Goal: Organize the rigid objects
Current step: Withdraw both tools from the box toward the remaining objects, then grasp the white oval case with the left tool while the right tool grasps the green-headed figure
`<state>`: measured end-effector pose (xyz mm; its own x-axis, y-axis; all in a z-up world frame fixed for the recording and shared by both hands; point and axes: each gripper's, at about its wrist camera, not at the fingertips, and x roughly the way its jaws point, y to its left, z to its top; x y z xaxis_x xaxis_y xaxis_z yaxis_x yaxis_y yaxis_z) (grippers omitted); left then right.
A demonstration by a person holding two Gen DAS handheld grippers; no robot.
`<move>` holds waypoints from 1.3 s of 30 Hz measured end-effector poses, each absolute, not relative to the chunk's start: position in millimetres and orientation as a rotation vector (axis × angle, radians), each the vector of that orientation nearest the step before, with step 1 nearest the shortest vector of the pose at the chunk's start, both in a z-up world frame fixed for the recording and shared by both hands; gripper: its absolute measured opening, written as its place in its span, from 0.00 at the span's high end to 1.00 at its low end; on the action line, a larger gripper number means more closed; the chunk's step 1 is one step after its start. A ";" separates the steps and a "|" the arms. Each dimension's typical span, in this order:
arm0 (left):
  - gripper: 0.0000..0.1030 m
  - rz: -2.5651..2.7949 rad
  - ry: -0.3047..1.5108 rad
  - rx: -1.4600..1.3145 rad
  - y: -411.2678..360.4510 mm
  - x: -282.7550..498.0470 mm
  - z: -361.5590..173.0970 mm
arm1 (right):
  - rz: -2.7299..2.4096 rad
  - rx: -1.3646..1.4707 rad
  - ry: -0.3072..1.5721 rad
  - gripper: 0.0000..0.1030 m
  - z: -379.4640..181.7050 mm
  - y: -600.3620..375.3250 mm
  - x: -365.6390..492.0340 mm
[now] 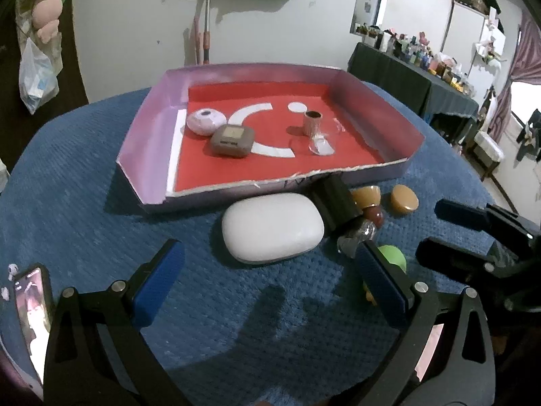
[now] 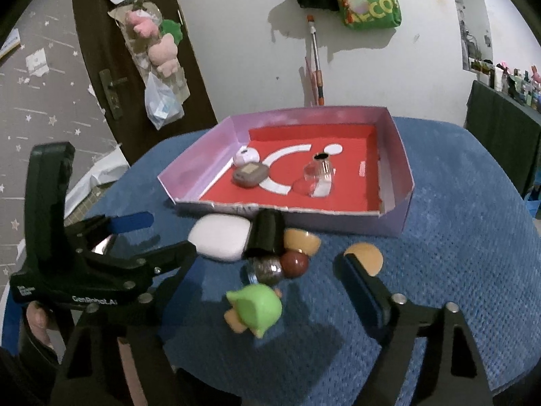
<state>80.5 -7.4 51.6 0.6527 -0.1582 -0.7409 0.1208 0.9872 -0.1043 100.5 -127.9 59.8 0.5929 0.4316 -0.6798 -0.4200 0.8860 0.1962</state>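
Tray [image 1: 378, 98]: holds pink ball [image 1: 206, 121], grey case [image 1: 232, 141], metal tube [image 1: 312, 122]. My left gripper [image 1: 270, 282] and right gripper [image 2: 267, 275] gape empty before it.

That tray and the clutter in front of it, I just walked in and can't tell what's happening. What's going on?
A person is sorting small hard items into a shallow red-bottomed tray on a blue cloth. A pale round case, a brown case and a small metal cup are already inside. Both sets of tongs, left and right, are open and hold nothing. The left faces the white case; the right is over the green toy.
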 end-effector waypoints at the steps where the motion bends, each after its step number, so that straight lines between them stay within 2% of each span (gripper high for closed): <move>1: 0.01 -0.162 0.850 -0.055 -7.2 81.2 49.7 | 0.495 0.013 0.802 0.27 57.3 -127.2 99.8; 14: 0.03 -0.125 0.923 -0.109 -7.1 106.4 22.0 | 0.508 -0.064 0.861 0.31 27.4 -106.0 89.8; 27: 0.03 -0.090 0.936 -0.085 -13.6 123.4 10.3 | 0.519 -0.078 0.896 0.44 9.0 -98.9 96.2; 32: 0.04 -0.071 0.925 -0.065 -16.9 122.5 8.8 | 0.523 -0.093 0.893 0.45 5.0 -94.5 97.8; 35: 0.10 -0.070 0.913 -0.068 -18.1 119.7 9.9 | 0.519 -0.108 0.887 0.48 4.6 -92.6 97.6; 36: 0.17 -0.074 0.911 -0.068 -18.9 118.8 10.4 | 0.520 -0.116 0.885 0.48 4.3 -91.6 97.0; 39: 0.19 -0.086 0.909 -0.070 -19.8 116.5 12.0 | 0.518 -0.117 0.883 0.49 4.4 -91.7 96.6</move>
<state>116.5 -19.8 12.0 0.6114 -0.1040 -0.7845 0.0451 0.9943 -0.0967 96.6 -91.7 4.4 0.5207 0.3837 -0.7627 -0.4785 0.8710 0.1115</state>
